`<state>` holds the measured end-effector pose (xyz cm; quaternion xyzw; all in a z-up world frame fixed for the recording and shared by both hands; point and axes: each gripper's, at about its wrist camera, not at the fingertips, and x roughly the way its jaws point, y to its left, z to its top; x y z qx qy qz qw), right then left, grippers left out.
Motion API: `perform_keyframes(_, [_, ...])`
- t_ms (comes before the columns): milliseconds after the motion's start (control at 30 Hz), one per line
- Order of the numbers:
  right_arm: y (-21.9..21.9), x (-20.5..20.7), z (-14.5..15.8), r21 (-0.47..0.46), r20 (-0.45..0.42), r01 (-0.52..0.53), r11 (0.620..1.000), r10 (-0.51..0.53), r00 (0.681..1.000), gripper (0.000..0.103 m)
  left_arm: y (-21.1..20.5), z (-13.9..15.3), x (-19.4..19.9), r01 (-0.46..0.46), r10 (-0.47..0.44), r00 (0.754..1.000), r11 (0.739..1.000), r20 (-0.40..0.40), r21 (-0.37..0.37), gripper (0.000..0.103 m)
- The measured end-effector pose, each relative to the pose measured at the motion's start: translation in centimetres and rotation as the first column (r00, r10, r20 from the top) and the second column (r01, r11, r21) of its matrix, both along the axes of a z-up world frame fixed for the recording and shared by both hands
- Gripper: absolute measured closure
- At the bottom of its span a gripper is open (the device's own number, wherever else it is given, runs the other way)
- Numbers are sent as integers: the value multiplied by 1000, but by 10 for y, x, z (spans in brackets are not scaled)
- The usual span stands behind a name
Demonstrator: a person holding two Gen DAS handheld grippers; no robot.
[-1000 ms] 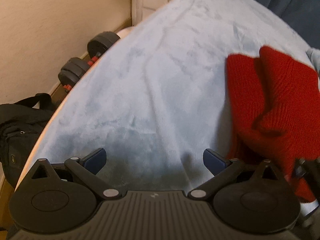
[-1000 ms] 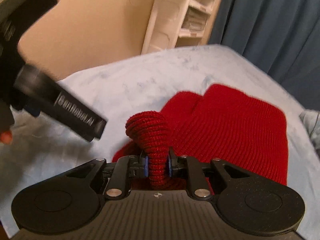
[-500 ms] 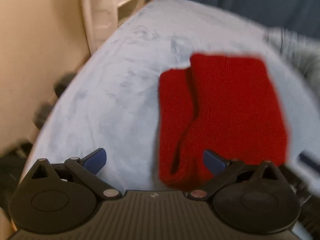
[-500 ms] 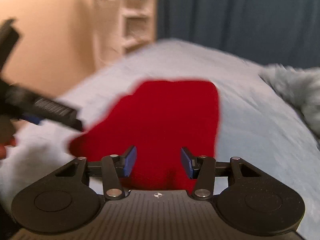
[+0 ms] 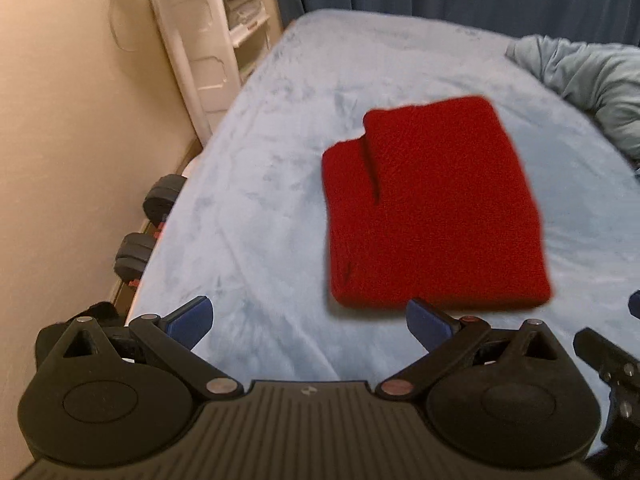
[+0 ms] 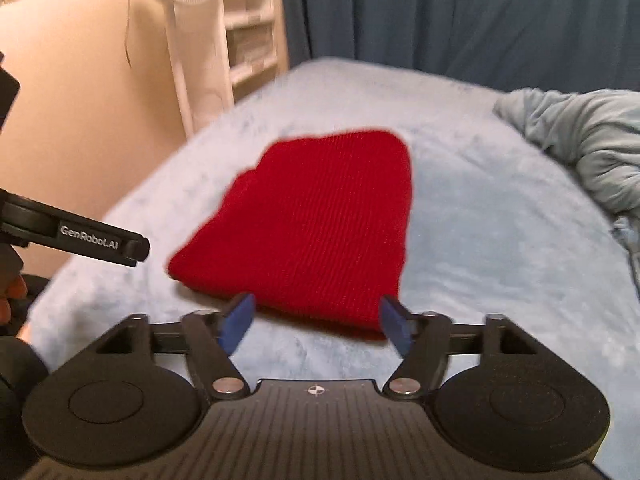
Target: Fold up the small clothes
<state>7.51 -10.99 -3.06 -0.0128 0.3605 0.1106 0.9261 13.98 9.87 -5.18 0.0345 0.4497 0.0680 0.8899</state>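
On the bed (image 5: 280, 168), the red hat (image 5: 436, 208) lies folded; right gripper (image 6: 316, 320), just opening, and left gripper (image 5: 308, 320) are both spread wide and empty.

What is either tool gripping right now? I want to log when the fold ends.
Nothing. Both the left tool and right tool are open and empty, the right's jaws just opened; the red knit garment lies free.
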Motion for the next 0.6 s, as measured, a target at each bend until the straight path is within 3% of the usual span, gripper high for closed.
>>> perform_keyframes(167, [-16,-52,23,15,71,59,998,-60,996,22,-12,30,-52,-26,26,999,999,23,-23,0])
perform_keyframes(267, [-26,-70,26,26,66,84,996,-86,994,22,-21,43,-81,-23,24,999,999,26,-32,0])
perform_keyframes(600, [-35,-103,38,40,72,107,993,-110,991,22,-37,48,-120,25,-24,999,999,30,-39,0])
